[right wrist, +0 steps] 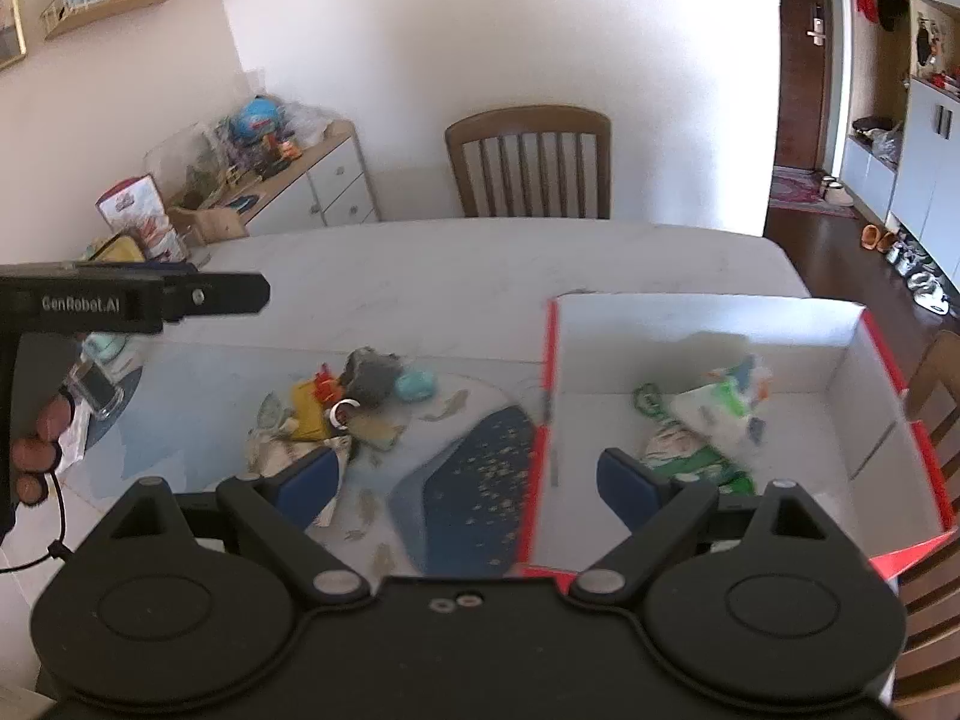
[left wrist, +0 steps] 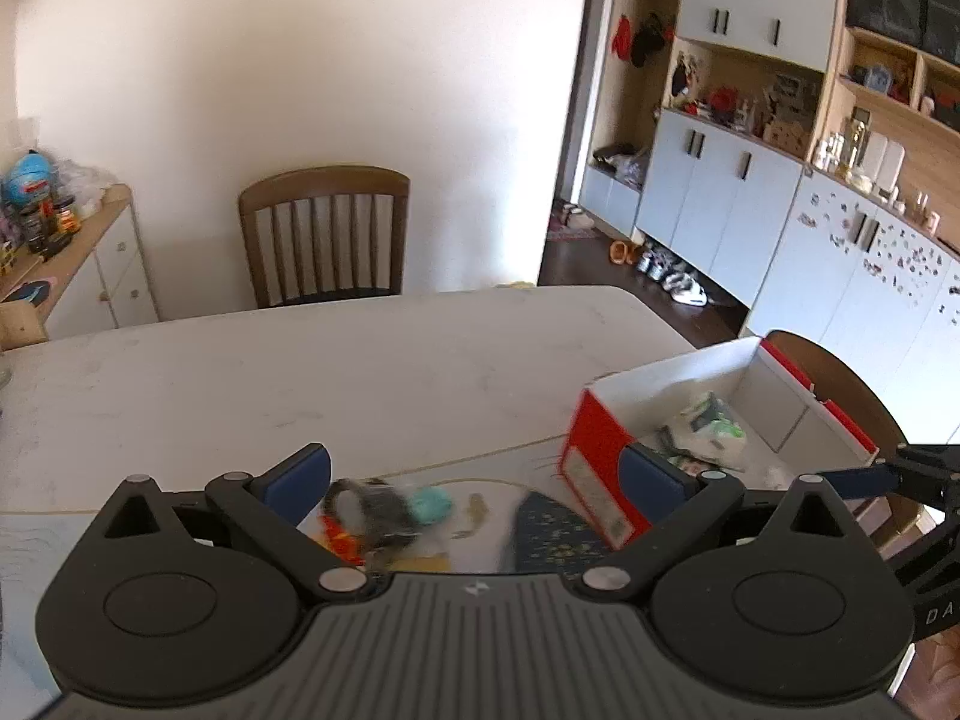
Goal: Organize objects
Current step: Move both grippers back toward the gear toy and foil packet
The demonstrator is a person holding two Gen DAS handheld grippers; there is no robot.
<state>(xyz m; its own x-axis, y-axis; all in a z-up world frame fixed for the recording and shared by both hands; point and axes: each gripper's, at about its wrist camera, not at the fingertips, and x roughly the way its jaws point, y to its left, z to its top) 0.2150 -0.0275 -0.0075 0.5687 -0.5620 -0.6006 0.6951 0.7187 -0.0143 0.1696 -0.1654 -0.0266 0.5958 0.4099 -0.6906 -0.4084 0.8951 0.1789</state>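
One box (right wrist: 708, 324): red-edged, open; green-and-white packets (right wrist: 714, 414) inside, at 3 o'clock of the loose pile (right wrist: 354, 396).
Left gripper (left wrist: 477, 474): jaws wide, empty.
Right gripper (right wrist: 471, 474): jaws wide, empty.

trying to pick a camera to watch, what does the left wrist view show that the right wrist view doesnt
Only the left wrist view shows the long run of pale blue cabinets with open shelves.

Only the right wrist view shows the person's hand on the left gripper's handle and a wall shelf.

Both show the red and white box holding packets, the pile of small objects on the table, the wooden chair, and each camera's own jaws wide open, nothing between them.
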